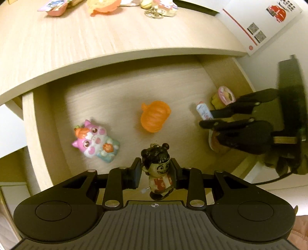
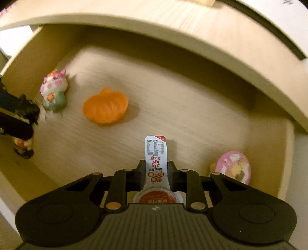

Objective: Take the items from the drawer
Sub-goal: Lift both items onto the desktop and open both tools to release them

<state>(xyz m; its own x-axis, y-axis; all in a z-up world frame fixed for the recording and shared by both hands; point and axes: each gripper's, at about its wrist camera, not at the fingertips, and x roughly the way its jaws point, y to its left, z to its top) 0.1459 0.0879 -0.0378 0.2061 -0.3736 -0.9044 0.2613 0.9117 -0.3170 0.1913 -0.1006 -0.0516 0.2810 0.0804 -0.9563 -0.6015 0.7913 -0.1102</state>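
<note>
The wooden drawer (image 1: 36,146) stands pulled out under the desk top. My left gripper (image 1: 156,170) is shut on a small doll figure (image 1: 159,173) with black hair buns, held above the drawer's front part. My right gripper (image 2: 156,171) is shut on the foil tab of a jelly cup (image 2: 156,159), whose red lid shows below the fingers. In the left wrist view the right gripper (image 1: 207,118) is at the drawer's right side with the cup's tab (image 1: 204,111) between its fingers. An orange pumpkin (image 1: 155,119) (image 2: 105,108) and a pink cat toy (image 1: 95,141) (image 2: 54,92) lie on the drawer floor.
A pink round-lidded cup (image 2: 233,167) (image 1: 226,96) sits in the drawer's right corner. On the desk top (image 1: 96,42) lie several toys and snack cups near the far edge, with a keyring (image 1: 154,13). A white card with QR codes (image 1: 258,28) stands at the right.
</note>
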